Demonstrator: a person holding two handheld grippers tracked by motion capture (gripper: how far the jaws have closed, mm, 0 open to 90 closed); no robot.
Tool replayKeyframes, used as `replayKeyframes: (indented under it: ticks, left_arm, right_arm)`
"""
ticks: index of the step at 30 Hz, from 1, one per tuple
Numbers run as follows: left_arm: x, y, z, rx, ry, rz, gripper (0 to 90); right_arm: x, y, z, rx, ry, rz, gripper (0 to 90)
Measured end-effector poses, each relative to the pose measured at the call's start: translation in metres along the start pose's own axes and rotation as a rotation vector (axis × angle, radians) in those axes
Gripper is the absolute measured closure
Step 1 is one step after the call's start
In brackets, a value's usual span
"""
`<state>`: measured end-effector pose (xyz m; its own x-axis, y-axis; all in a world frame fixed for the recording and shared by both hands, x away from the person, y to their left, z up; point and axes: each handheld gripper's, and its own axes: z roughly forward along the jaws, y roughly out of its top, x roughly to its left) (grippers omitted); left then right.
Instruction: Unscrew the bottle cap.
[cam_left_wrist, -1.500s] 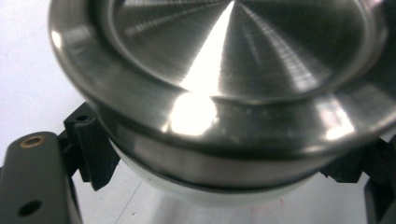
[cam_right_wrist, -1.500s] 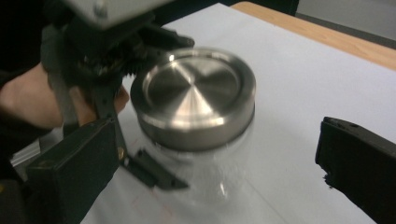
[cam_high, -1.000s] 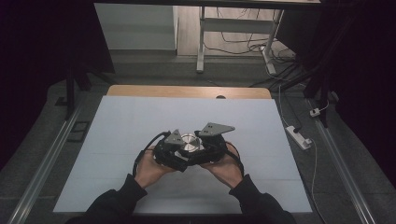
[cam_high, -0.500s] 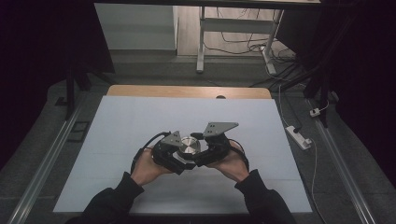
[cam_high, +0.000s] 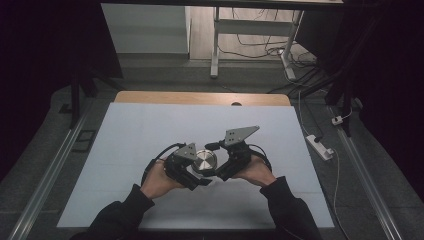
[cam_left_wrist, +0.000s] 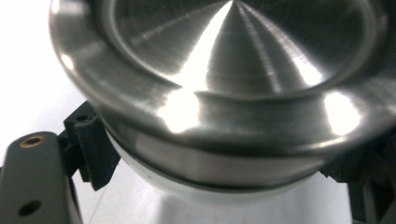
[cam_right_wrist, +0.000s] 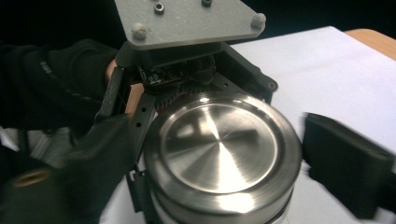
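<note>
Steel tin (cam_high: 204, 161) clamped in left gripper (cam_high: 192, 167) jaws, right gripper (cam_high: 223, 167) jaws just opened, either side.

In the high view we find the round tin (cam_high: 205, 161) at the lower middle of the frame, on the table (cam_high: 150, 130). The left gripper (cam_high: 186, 165) sits just left of it, the right gripper (cam_high: 231, 159) just right. A power strip (cam_high: 319, 146) lies on the floor at mid right, beyond the table's edge

Bare white table (cam_high: 150, 135) all around; only the steel container (cam_high: 205, 161) between both tongs.
</note>
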<state>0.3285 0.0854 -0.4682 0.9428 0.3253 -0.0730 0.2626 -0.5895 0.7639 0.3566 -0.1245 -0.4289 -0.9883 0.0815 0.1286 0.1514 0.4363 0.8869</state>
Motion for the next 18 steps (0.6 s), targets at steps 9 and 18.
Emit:
replayKeyframes:
  ticks: [9,18]
  left_arm:
    - [0.004,-0.001,-0.004,-0.009,0.114,-0.089,15.5]
    - [0.001,0.001,-0.003,-0.006,0.148,-0.109,15.5]
  right_arm:
    - [0.02,0.012,0.005,0.016,-0.304,0.088,5.0]
    - [0.029,0.011,0.02,0.002,-0.4,0.072,12.4]
